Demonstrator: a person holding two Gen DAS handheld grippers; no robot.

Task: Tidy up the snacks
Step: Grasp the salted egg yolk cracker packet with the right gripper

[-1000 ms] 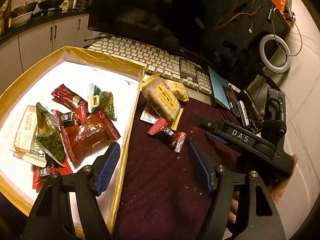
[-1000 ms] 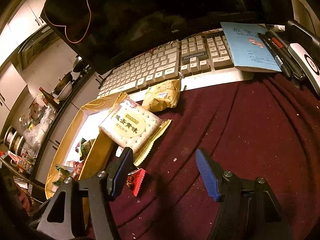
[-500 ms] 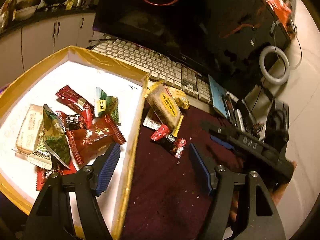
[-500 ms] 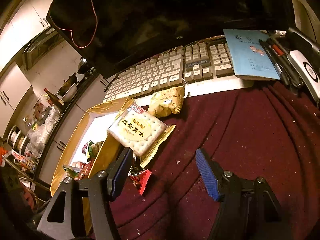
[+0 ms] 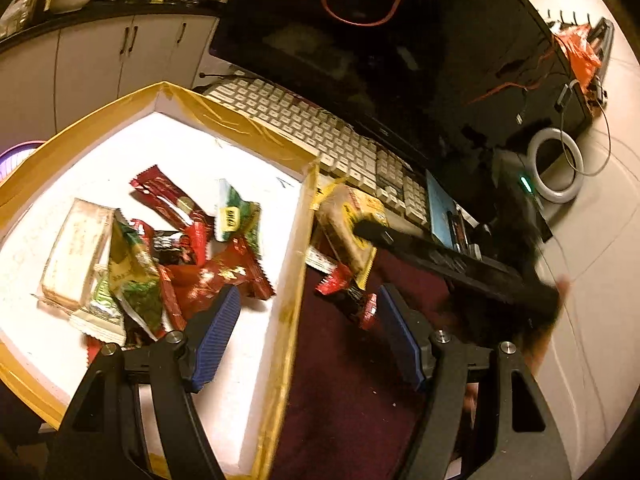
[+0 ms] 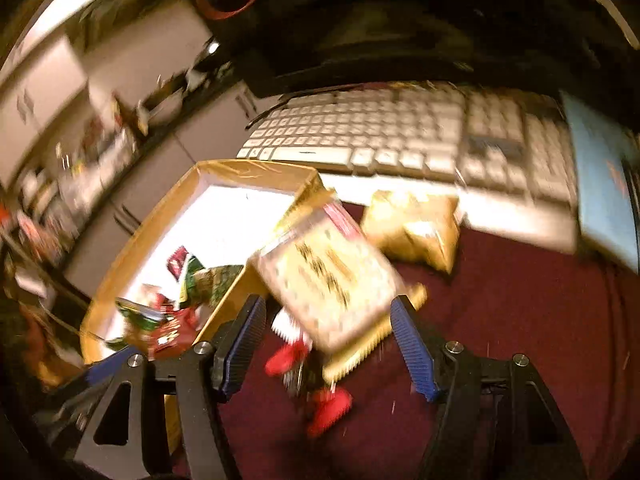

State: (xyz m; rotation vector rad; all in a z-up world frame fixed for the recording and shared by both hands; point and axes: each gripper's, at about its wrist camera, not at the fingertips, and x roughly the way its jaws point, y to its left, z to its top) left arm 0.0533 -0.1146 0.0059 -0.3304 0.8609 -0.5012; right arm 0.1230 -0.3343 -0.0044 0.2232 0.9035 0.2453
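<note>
Presently both the left claw (image 5: 310, 338) and the right claw (image 6: 328, 346) gape wide, gripping nothing, the cracker pack (image 6: 326, 276) just ahead.

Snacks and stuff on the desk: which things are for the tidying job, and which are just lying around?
For the job:
- gold-edged tray holding snack packets
- cracker pack leaning on the tray's edge
- yellow packet
- red candy
- both open grippers, left and right

Just lying about:
- keyboard
- monitor
- blue booklet
- ring light
</note>
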